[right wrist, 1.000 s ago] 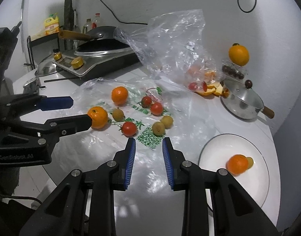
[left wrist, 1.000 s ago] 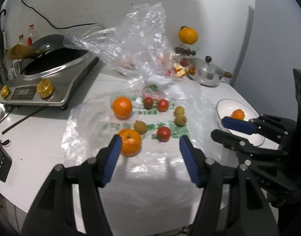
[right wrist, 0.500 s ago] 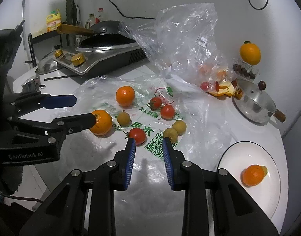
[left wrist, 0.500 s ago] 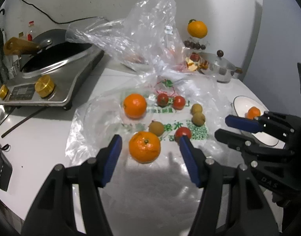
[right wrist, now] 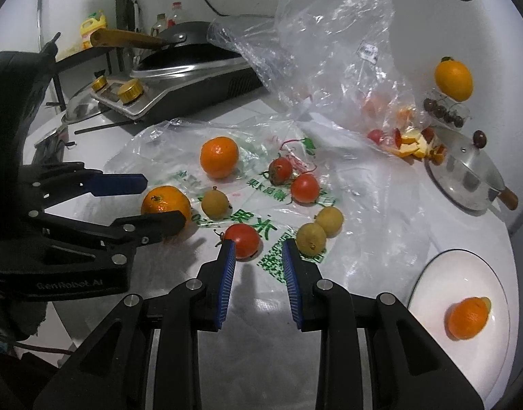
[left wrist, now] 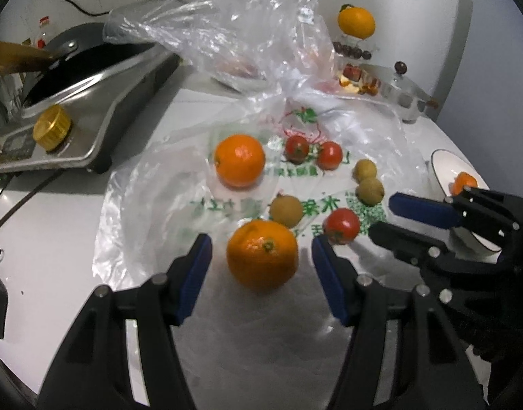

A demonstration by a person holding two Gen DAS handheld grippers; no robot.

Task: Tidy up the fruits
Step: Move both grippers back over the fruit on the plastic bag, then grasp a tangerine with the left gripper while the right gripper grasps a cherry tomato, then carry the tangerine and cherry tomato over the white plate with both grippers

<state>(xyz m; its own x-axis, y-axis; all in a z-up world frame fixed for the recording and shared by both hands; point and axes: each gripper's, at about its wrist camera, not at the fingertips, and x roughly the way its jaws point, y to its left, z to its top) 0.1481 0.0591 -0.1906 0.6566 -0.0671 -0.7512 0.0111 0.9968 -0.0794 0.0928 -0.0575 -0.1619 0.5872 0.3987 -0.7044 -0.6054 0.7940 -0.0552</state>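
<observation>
Just ahead, the left hand-held gripper [left wrist: 261, 266] gapes around an orange [left wrist: 262, 253]; right hand-held gripper [right wrist: 255, 266] clenched, empty, by a tomato [right wrist: 242, 240].

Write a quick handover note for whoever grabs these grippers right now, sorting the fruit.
Left hand-held gripper: open, straddling the nearest orange, not gripping it.
Right hand-held gripper: nearly closed, empty, beside a tomato.
Done: one orange sits on the white plate.
Left: two oranges, three tomatoes and three small yellow-brown fruits on the printed plastic bag.
</observation>
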